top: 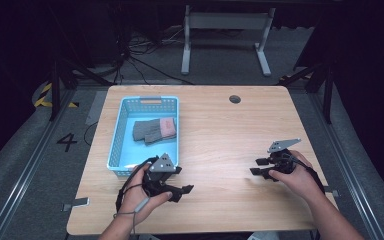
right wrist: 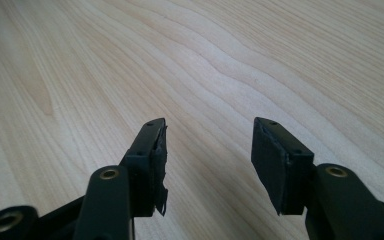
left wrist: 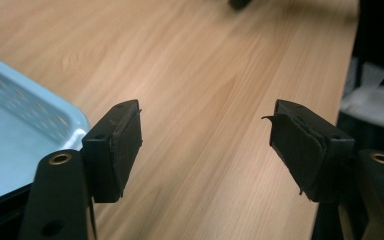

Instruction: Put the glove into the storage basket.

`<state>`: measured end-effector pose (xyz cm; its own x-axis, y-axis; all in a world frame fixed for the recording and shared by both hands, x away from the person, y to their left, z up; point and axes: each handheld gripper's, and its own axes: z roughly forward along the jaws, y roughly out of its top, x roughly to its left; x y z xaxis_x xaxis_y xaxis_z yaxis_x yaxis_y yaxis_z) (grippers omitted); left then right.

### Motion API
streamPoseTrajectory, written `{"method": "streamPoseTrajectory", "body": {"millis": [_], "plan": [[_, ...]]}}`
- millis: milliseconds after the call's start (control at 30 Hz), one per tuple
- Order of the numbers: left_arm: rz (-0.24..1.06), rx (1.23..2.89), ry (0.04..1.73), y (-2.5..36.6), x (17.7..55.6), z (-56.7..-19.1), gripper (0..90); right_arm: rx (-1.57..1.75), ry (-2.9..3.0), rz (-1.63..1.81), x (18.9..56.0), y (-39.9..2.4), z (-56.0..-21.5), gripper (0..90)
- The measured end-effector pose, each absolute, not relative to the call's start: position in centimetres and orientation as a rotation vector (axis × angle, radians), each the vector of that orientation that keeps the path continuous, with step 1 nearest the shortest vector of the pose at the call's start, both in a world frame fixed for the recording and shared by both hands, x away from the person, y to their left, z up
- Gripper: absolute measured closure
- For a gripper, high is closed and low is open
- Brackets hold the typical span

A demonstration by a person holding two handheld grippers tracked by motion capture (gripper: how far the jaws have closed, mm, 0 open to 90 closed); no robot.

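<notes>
High view: basket beside left claw

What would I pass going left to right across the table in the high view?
Blue basket holding grey gloves → left gripper, jaws open and empty → bare wooden table → right gripper, jaws open and empty.

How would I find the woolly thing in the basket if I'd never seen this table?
Start at the light wooden table and look to its left side for the pale blue plastic basket with holes in its walls. Inside, toward the far end, lies a folded grey knitted piece with a pink band, the one soft thing there.
</notes>
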<state>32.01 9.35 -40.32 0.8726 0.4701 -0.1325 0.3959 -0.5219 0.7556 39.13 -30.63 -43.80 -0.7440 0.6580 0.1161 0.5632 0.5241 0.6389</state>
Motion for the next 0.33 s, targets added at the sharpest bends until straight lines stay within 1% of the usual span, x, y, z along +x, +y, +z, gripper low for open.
{"method": "streamPoseTrajectory", "body": {"millis": [67, 167, 333], "plan": [[0.118, 2.213, 0.605, 9.0, 31.6, -41.9, 29.7, 1.068, 2.605, 1.022, 39.1, -30.8, -44.1, 48.9], [0.022, 2.253, 0.591, 8.5, 31.5, -44.0, 29.3, 1.081, 2.587, 1.023, 39.0, -30.9, -44.3, 48.9], [0.082, 2.314, 0.579, 8.1, 31.6, -45.0, 26.6, 1.106, 2.530, 1.037, 39.0, -31.4, -44.3, 48.8]]}}
